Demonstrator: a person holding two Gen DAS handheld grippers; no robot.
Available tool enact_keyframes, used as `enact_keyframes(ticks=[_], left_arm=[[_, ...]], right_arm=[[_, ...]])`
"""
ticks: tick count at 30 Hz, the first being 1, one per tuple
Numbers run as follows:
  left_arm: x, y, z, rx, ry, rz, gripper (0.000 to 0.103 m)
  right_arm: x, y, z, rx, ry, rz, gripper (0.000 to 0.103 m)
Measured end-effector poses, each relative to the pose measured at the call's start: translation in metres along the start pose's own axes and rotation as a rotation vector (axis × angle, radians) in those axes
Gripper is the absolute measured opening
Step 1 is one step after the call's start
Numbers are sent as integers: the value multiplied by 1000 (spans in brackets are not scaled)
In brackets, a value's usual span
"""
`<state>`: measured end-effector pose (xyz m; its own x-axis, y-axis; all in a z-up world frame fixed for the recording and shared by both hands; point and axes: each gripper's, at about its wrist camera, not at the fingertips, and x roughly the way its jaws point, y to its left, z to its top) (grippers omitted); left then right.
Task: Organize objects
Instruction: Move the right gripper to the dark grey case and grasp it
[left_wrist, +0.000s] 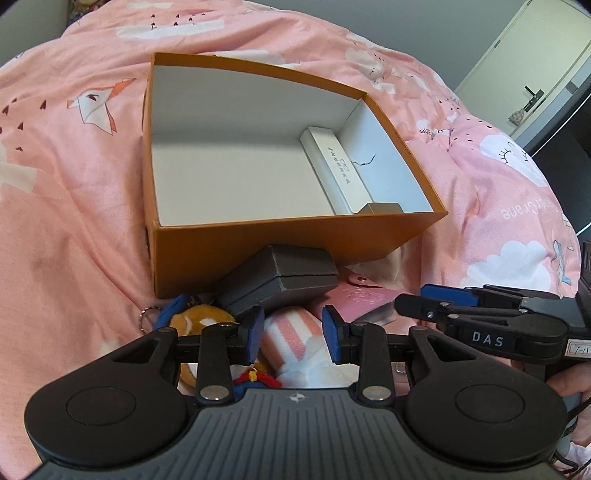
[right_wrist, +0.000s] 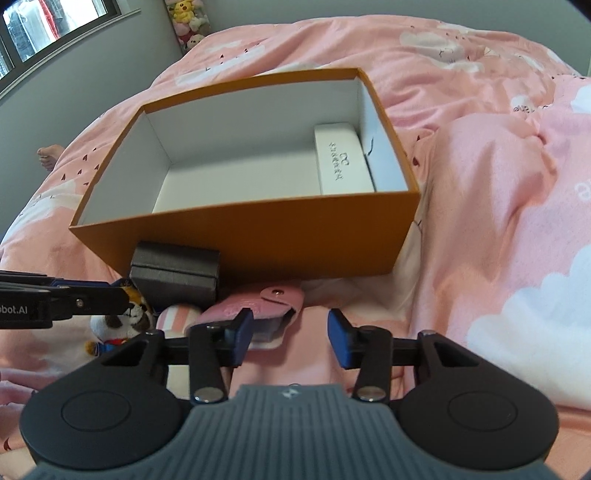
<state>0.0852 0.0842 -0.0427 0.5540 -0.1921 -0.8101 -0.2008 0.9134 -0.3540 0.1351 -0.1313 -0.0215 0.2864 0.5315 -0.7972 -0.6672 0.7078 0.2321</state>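
Observation:
An orange box (left_wrist: 280, 240) (right_wrist: 258, 236) with a white inside lies open on the pink bed. In it lie a white case (left_wrist: 340, 173) (right_wrist: 341, 160) and a small brown thing (left_wrist: 380, 208). In front of the box lie a dark grey case (left_wrist: 280, 280) (right_wrist: 175, 275), a pink pouch (left_wrist: 360, 301) (right_wrist: 255, 306), a pink-striped white item (left_wrist: 291, 328) (right_wrist: 175, 314) and a plush toy (left_wrist: 201, 319) (right_wrist: 122, 325). My left gripper (left_wrist: 293, 334) is open and empty above the striped item. My right gripper (right_wrist: 290, 338) is open and empty, its left finger over the pouch.
The pink patterned quilt (left_wrist: 74, 184) (right_wrist: 498, 221) covers the bed, with a raised fold to the right of the box. A door (left_wrist: 524, 66) stands at the far right. Plush toys (right_wrist: 186, 22) and a window (right_wrist: 44, 26) are at the far wall. A bare foot (right_wrist: 50, 155) rests at the bed's left edge.

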Motion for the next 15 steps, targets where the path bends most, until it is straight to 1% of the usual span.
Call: enact_keyframes(ticks=[2, 4, 6, 8, 11, 12, 14, 15], left_arm=[[1, -2, -1, 15, -15, 12, 38], [0, -8, -2, 70, -46, 58, 41], [1, -13, -2, 134, -74, 108, 52], [4, -16, -3, 180, -68, 138, 53], [5, -14, -4, 169, -51, 147, 53], [5, -12, -4, 163, -43, 152, 53], [4, -8, -5, 153, -31, 181, 53], [3, -5, -6, 143, -30, 198, 53]], right_arm=[[2, 2, 0, -2, 5, 7, 48], [2, 3, 1, -7, 6, 16, 48], [2, 6, 3, -20, 3, 24, 48], [3, 9, 6, -26, 5, 43, 48], [7, 14, 15, -25, 15, 87, 48], [8, 16, 18, -23, 17, 101, 49], [12, 22, 25, -18, 28, 137, 58], [15, 25, 28, -15, 34, 156, 67]])
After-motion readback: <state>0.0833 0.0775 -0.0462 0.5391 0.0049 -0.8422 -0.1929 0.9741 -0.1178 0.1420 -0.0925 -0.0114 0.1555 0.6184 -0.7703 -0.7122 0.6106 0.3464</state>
